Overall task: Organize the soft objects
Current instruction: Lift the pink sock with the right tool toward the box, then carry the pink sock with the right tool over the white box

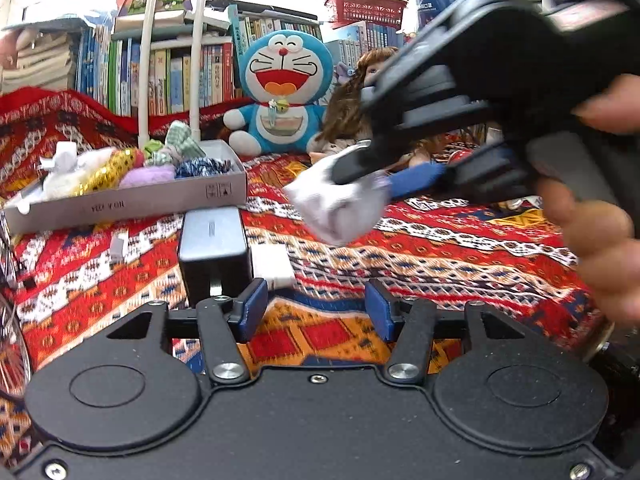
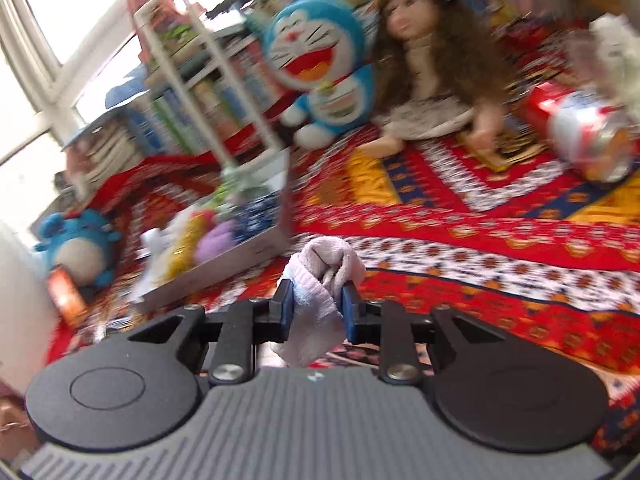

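Holding a pale, bunched-up sock (image 2: 320, 284) in your right gripper (image 2: 316, 300), you're mid-carry: the blue pads are clamped on its middle, with the toe end hanging below the jaws and the rolled top bulging above. The left-wrist view shows the same sock dangling clear of the patterned cloth (image 1: 440, 240), so it's lifted, not resting. Your left gripper (image 1: 316, 308) has its jaws apart with nothing between them, only cloth beneath. The cardboard box (image 1: 132, 200) sits to the left on the desk and already holds a pile of soft things: a purple fluffy piece (image 1: 148, 176), a gold glittery one (image 1: 108, 172), green checked fabric (image 1: 180, 144), a dark blue patterned item (image 1: 204, 168) and something white (image 1: 64, 164). So most of the sorting looks done, as a judgement; this sock reads as one of the later items, not yet over the box, which is still off to the left of the held sock. What's left: carry it over the box rim and release. No other loose socks or cloths show on the open cloth, though the right-wrist view is blurred. The blue cat plush (image 1: 280, 92) and the doll (image 2: 432, 68) sit at the back near the books; whether they count as items to organize, you can't tell from here. A dark block (image 1: 212, 248) lies just in front of the box.
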Demonstrator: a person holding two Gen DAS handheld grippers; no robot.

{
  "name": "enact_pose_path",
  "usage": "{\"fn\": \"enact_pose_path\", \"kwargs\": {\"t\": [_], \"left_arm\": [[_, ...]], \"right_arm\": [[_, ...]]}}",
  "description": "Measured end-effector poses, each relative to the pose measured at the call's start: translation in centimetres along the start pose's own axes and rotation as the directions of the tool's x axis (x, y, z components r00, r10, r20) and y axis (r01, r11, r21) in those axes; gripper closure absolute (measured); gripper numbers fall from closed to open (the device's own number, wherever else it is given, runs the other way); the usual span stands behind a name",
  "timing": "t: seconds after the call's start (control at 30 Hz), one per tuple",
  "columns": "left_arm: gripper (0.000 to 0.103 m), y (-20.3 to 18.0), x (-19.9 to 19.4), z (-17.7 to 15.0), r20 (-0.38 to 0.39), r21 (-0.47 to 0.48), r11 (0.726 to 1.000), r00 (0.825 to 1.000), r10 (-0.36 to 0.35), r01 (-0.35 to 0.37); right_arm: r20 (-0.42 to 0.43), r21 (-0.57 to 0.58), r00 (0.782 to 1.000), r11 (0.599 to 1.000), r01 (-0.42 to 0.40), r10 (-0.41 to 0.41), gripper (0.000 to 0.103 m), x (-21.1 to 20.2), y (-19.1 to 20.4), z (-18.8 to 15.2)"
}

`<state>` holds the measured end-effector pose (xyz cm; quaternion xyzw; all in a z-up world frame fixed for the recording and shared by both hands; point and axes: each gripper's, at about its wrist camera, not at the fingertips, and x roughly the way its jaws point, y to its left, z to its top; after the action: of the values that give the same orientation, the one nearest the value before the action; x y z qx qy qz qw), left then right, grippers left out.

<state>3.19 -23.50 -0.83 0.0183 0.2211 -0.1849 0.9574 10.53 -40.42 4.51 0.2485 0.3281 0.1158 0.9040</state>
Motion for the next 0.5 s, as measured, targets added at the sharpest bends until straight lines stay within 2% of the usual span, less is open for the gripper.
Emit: {"fn": "enact_pose_path", "kwargs": {"t": [0.13, 0.2, 0.33, 0.43, 0.5], "left_arm": [[0.049, 0.3, -0.2, 0.0, 0.002, 0.006, 1.000, 1.000, 0.003, -0.003], [0.049, 0.4, -0.2, -0.1, -0.001, 0.003, 1.000, 1.000, 0.007, -0.007], [0.048, 0.4, 0.2, 0.0, -0.016, -0.002, 1.000, 1.000, 0.006, -0.006], [0.047, 0.3, 0.7, 0.3, -0.018, -0.005, 1.000, 1.000, 0.011, -0.011], [0.047, 0.1, 1.1, 0.4, -0.017, -0.011, 1.000, 1.000, 0.014, -0.014]], "right_arm": [[-0.129, -0.046, 0.991, 0.999, -0.025, 0.018, 0.073, 2.8, 1.2, -0.4], [-0.144, -0.076, 0.989, 0.997, 0.003, -0.014, 0.073, 3.5, 1.9, -1.0], [-0.113, -0.122, 0.984, 0.984, 0.126, -0.140, 0.072, 2.6, 2.0, -1.3], [-0.054, -0.125, 0.972, 0.967, 0.220, -0.228, 0.073, 1.0, 1.5, -1.0], [-0.011, -0.110, 0.967, 0.961, 0.253, -0.255, 0.073, -0.4, 0.8, -0.7]]}}
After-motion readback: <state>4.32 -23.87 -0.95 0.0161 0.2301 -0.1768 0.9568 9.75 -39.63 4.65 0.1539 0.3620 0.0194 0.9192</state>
